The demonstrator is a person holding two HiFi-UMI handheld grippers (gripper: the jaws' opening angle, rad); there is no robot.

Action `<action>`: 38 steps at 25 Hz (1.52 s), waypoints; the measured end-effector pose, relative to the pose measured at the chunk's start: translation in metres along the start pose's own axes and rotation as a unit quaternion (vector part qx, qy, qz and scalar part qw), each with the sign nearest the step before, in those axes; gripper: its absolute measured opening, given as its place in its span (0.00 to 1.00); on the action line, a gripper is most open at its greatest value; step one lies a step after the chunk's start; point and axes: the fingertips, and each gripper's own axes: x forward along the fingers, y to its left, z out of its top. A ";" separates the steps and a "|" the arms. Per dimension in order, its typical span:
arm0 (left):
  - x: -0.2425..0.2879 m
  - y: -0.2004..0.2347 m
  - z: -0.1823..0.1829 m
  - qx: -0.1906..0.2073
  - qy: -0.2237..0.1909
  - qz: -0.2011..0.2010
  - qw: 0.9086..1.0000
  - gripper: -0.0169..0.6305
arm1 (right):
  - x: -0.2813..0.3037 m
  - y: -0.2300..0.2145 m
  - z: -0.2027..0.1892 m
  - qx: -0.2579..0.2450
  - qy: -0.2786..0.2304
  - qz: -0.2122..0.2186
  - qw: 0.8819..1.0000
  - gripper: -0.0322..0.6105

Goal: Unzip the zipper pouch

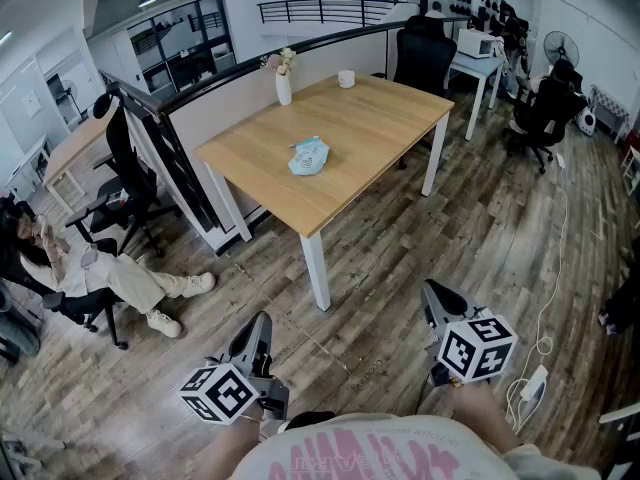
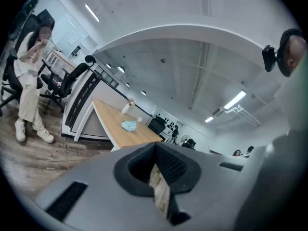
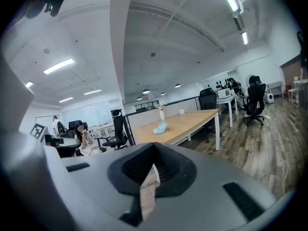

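Two grippers are hanging low in front of the person, each with its jaws pressed together on nothing: the left gripper (image 1: 257,326) and the right gripper (image 1: 437,293) are both pointing across the plank floor (image 1: 420,238) toward the table (image 1: 380,118). The zipper pouch (image 1: 309,156) is lying alone near the middle of that table, well apart from both grippers. The step in hand is therefore looking like the approach, with no unzipping begun.

Doing it well is going to mean closing the gap to the table first, then opening both sets of jaws before reaching in. One gripper should be pinning the pouch near the zipper's closed end while the other is pinching the pull tab and drawing it straight along the teeth, keeping low so the soft body is not bunching or sliding on the smooth top.

The pouch is showing pale blue, soft and rumpled, possibly fabric, and its zipper is too small to make out from here. The table top is showing light, smooth wood grain over white legs. A white vase (image 1: 284,86) with flowers and a small white cup (image 1: 346,79) are standing toward the far edge.
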 end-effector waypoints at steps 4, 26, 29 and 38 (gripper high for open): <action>0.005 -0.001 -0.004 0.001 0.003 0.007 1.000 0.03 | 0.005 -0.008 -0.002 -0.002 0.014 0.004 1.000 0.05; 0.172 0.088 0.075 0.006 0.006 -0.017 1.000 0.03 | 0.216 -0.018 0.019 0.037 0.080 0.024 0.996 0.05; 0.209 0.098 0.106 0.022 0.003 -0.039 0.999 0.03 | 0.263 -0.012 0.056 0.033 0.042 0.030 0.998 0.05; 0.278 0.145 0.135 0.018 0.015 -0.045 0.999 0.03 | 0.345 -0.017 0.066 0.035 0.043 0.019 0.998 0.05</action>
